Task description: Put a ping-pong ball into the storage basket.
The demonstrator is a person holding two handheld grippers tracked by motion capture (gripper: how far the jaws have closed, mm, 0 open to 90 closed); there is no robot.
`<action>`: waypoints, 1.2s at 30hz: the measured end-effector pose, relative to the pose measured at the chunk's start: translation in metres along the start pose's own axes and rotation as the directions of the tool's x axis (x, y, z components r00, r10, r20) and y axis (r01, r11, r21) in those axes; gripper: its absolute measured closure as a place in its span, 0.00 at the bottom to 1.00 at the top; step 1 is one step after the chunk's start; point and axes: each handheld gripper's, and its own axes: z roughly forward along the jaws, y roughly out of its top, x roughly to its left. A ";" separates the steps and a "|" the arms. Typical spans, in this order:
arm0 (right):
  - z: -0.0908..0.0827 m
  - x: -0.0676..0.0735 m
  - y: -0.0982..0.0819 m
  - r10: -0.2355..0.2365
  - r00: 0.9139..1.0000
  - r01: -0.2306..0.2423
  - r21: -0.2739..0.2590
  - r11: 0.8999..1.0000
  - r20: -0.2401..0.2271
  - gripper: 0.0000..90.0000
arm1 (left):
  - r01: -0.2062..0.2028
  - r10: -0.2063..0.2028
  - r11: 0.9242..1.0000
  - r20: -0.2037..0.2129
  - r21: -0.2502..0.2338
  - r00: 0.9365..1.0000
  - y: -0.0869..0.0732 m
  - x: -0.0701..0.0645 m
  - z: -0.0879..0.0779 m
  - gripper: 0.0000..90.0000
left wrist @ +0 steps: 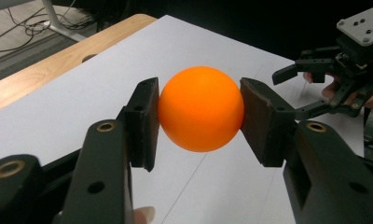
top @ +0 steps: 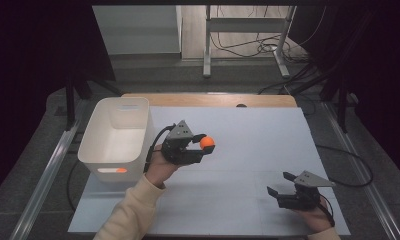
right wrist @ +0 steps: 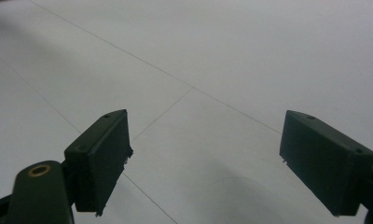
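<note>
While the left tool (left wrist: 201,109) clamps the orange ball (left wrist: 201,108), the right tool (top: 284,183) gapes.

The high view is looking forward and down over the white table (top: 248,150). The left gripper view is sitting close behind an orange ball (left wrist: 201,108), sharing the right gripper (left wrist: 294,91). The right gripper view is skimming low over the tabletop.

A cream sleeve (top: 133,210) is worn on the left arm; black tongs (top: 204,146), grey three-cornered plates, brass-ringed screw holes and trailing black cables are seen.
</note>
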 end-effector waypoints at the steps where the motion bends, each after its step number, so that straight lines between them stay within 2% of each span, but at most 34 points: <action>1: 0.000 0.000 0.000 -0.001 1.000 0.001 0.000 1.000 0.000 0.19 | 0.003 -0.003 1.000 -0.004 -0.003 1.000 0.000 0.000 -0.001 0.56; 23: 0.000 0.000 0.000 -0.003 1.000 0.003 -0.003 1.000 0.002 0.18 | 0.011 -0.012 1.000 -0.017 -0.024 1.000 0.001 0.005 -0.008 0.55; 36: 0.000 0.000 0.000 -0.004 1.000 0.004 -0.005 1.000 0.003 0.18 | 0.016 -0.019 0.998 -0.038 -0.062 0.999 0.005 0.009 -0.023 0.56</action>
